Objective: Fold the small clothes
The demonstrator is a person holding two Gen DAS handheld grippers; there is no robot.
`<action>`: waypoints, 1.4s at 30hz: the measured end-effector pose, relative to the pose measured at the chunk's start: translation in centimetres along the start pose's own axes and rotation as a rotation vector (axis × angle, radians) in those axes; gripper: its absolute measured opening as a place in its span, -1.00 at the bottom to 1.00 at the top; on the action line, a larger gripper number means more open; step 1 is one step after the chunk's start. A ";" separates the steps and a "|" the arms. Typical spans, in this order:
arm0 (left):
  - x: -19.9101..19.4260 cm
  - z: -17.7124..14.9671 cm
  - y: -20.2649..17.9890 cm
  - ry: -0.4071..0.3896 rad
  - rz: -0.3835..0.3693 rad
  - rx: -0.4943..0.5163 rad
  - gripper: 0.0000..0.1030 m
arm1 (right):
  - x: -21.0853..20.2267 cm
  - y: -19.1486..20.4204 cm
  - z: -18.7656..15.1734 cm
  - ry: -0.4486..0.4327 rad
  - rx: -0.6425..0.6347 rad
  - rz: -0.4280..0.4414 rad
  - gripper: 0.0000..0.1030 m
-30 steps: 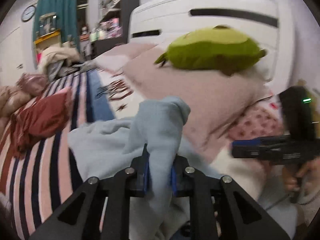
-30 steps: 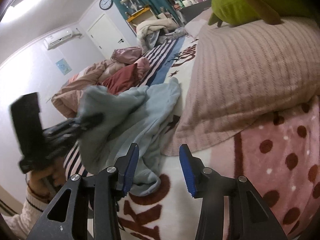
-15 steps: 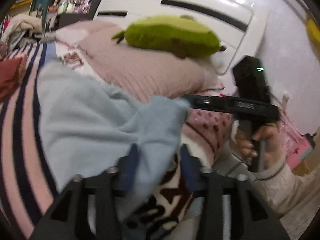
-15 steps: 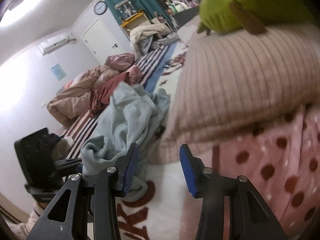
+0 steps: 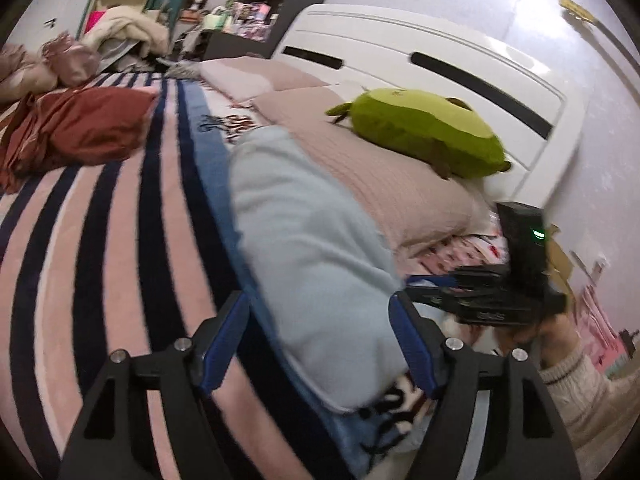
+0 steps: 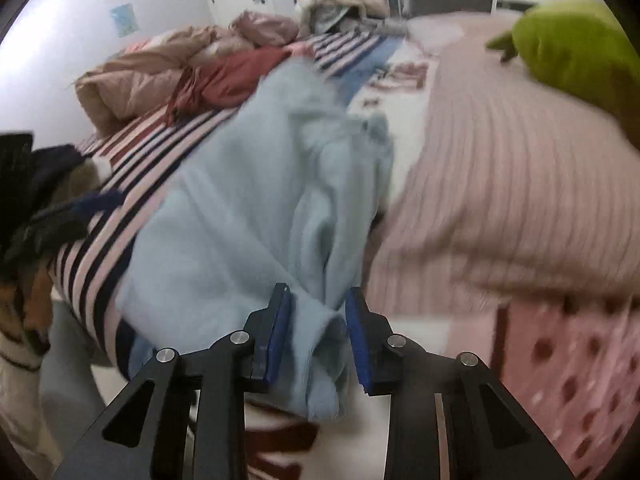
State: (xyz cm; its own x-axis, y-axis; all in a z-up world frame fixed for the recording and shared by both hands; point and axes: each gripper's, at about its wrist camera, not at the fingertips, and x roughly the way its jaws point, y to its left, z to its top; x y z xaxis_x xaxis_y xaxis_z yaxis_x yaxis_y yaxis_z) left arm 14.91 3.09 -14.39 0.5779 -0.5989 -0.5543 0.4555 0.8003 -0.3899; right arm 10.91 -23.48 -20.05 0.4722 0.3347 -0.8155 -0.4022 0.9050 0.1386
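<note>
we have the light blue garment (image 6: 248, 216) on the striped bed (image 5: 100, 240), long axis running away from us; right gripper (image 6: 316, 332) jaws narrow around its near hem, left gripper (image 5: 320, 344) jaws wide, empty beside it

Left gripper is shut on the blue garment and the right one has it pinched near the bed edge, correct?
Not quite. In the left wrist view the left gripper is open, its jaws wide either side of the blue garment. The right gripper does pinch it near the bed edge.
</note>
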 end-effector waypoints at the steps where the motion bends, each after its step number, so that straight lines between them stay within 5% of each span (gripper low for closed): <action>1: 0.5 0.4 0.2 0.003 0.009 -0.007 0.34 | -0.3 -0.1 0.2 -0.001 0.001 0.004 -0.54; 4: 1.5 1.2 1.3 0.006 -0.005 -0.040 0.36 | -2.1 -0.6 2.7 -0.059 0.019 0.028 -0.51; 7: 2.2 1.6 2.0 0.014 -0.016 -0.057 0.38 | -2.6 -1.0 7.0 -0.124 0.017 -0.002 -0.11; 10: 2.8 1.5 2.2 0.022 -0.041 -0.067 0.39 | 0.8 -0.7 11.3 -0.049 -0.017 0.014 0.27; 13: 3.1 1.3 2.2 0.033 -0.060 -0.069 0.39 | 6.0 -0.8 13.3 0.063 -0.024 0.017 0.25; 14: 3.2 1.2 2.2 0.041 -0.064 -0.066 0.39 | 7.2 -1.0 13.3 0.090 -0.015 0.063 -0.10; 15: 3.4 1.1 2.3 0.048 -0.065 -0.064 0.40 | 7.9 -1.3 13.1 0.113 0.011 0.120 -0.79; 18: 3.9 0.8 2.5 0.071 -0.068 -0.060 0.40 | 6.4 -1.8 12.6 0.019 0.026 0.090 -0.96; 21: 4.8 0.5 2.7 0.095 -0.086 -0.076 0.40 | 3.9 -3.7 11.8 -0.086 0.092 -0.011 -0.96; 27: 6.5 -0.4 2.0 0.151 -0.142 -0.105 0.49 | 2.9 -4.0 10.2 -0.060 0.067 -0.111 -0.92; 31: 6.9 -1.3 1.6 0.186 -0.164 -0.132 0.48 | 0.7 -3.6 8.5 -0.037 0.089 -0.010 -0.52; 33: 6.8 -1.5 1.7 0.181 -0.176 -0.161 0.15 | -0.5 -2.5 6.3 -0.013 0.066 0.068 -0.17; 37: 5.4 -1.9 1.4 0.158 -0.141 -0.173 -0.53 | -1.6 -0.5 1.3 0.054 0.040 0.112 -0.17; 42: 1.3 -3.2 0.2 0.125 -0.146 -0.129 -0.57 | -2.2 1.5 -2.8 0.051 0.083 0.178 -0.30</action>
State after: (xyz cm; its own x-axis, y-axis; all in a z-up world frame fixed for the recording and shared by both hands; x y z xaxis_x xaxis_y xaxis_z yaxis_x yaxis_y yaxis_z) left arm 13.63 2.53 -17.53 0.4208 -0.7068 -0.5687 0.4328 0.7073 -0.5589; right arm 7.07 -23.63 -19.60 0.3581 0.4799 -0.8009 -0.4089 0.8518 0.3275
